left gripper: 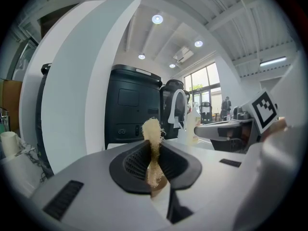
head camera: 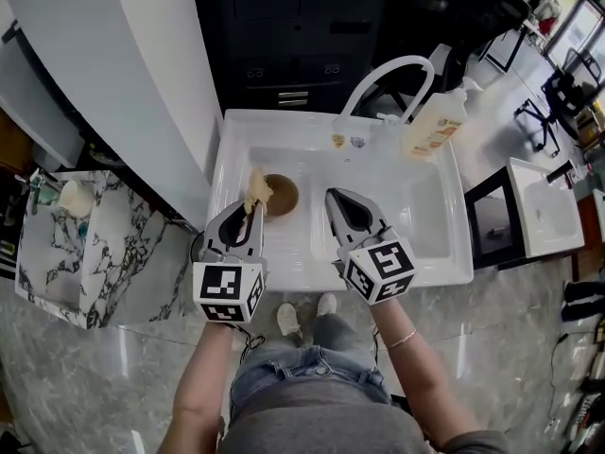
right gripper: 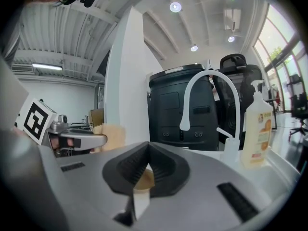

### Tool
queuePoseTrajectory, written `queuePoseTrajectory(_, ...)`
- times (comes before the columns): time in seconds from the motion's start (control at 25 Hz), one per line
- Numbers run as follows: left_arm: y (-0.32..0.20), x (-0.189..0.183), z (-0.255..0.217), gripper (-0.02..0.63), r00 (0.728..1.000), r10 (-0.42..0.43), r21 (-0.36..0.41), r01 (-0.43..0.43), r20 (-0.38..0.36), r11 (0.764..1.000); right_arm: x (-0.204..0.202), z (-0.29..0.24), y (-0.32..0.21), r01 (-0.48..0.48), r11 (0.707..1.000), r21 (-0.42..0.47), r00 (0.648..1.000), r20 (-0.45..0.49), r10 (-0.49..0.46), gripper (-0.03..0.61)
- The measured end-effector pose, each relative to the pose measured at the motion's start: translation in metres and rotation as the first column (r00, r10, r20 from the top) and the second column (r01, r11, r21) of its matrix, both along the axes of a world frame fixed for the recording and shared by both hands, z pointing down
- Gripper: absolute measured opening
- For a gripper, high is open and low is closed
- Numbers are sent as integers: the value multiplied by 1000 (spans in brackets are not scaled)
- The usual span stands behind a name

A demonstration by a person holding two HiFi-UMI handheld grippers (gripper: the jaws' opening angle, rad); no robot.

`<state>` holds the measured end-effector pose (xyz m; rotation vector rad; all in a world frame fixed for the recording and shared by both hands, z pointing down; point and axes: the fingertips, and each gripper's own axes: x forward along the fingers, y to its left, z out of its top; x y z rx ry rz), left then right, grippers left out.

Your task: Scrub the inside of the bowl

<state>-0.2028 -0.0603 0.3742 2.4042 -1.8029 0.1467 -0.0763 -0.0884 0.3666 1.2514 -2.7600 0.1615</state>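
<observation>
With the left gripper (head camera: pixel 250 214) jaws clamped on the scrubber (head camera: pixel 256 189) beside the bowl (head camera: pixel 284 197) in the sink (head camera: pixel 416 211), and the right gripper (head camera: pixel 338 201) jaws closed on nothing, the unrestrained bowl may slide during scrubbing.

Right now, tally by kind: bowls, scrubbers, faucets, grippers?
Brown round bowl: 1
Tan fibrous scrubber: 1
White curved faucet: 1
Handheld grippers: 2 (left gripper, jaws shut on the scrubber; right gripper, jaws shut, empty)
Total: 5
</observation>
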Motion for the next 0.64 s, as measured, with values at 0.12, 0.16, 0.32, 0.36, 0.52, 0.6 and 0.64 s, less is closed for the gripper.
queuePoseTrajectory(0.12, 3, 0, -1, 44, 1000, -4, 3, 4, 6, 1000, 1, -2, 2, 4, 1000, 2, 1000, 4, -4, 9)
queuePoseTrajectory(0.16, 3, 0, -1, 44, 1000, -4, 3, 4, 6, 1000, 1, -3, 3, 6, 1000, 5, 1000, 4, -6, 9)
queuePoseTrajectory(0.32, 6, 0, -2, 44, 1000, -7, 7, 7, 2, 1000, 1, -6, 6, 13, 999, 29, 1000, 2, -13, 9)
queuePoseTrajectory(0.36, 6, 0, -2, 44, 1000, -8, 9, 8, 5, 1000, 1, -7, 5, 15, 999, 35, 1000, 3, -15, 9)
queuePoseTrajectory(0.52, 9, 0, -1, 44, 1000, -21, 11, 21, 14, 1000, 5, -7, 4, 20, 999, 38, 1000, 12, -21, 9)
queuePoseTrajectory(0.6, 10, 1, -1, 44, 999, -29, 11, 28, 14, 1000, 8, -7, 4, 24, 999, 38, 1000, 15, -25, 9)
queuePoseTrajectory(0.64, 11, 2, 0, 44, 999, -33, 12, 32, 13, 999, 9, -7, 4, 27, 999, 39, 999, 16, -27, 9)
